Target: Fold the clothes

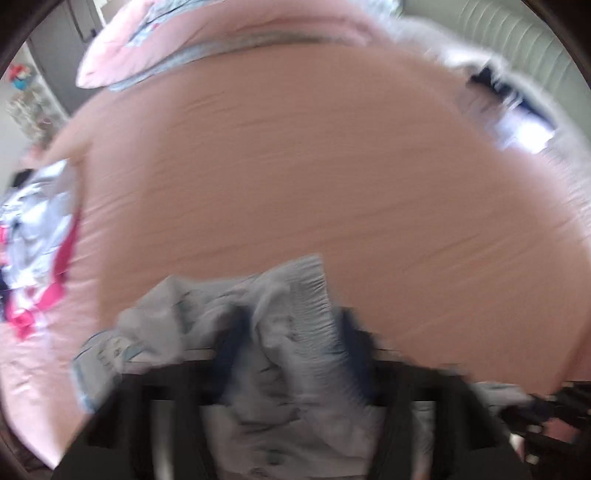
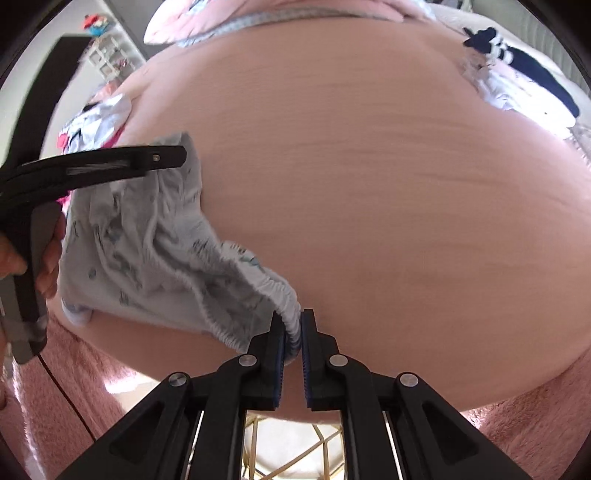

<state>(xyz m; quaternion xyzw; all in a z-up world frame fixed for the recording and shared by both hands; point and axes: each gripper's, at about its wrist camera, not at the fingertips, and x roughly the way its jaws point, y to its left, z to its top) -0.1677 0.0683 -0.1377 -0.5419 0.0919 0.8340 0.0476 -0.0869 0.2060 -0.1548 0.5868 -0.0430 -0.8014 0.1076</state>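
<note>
A light blue printed garment (image 2: 147, 251) with an elastic waistband hangs stretched above the pink bed (image 2: 369, 184). My right gripper (image 2: 291, 325) is shut on the waistband at its lower right end. My left gripper (image 2: 162, 157), held by a hand (image 2: 48, 266), grips the garment's upper left corner. The left wrist view is blurred: the same garment (image 1: 280, 302) bunches between the dark fingers of the left gripper (image 1: 291, 332), over the pink bed (image 1: 295, 166).
A pile of white, pink and blue clothes (image 2: 92, 122) lies at the bed's left edge. Navy clothes (image 2: 517, 66) lie at the far right. A pink pillow (image 2: 207, 22) sits at the head. A fluffy pink rug (image 2: 535, 424) covers the floor below.
</note>
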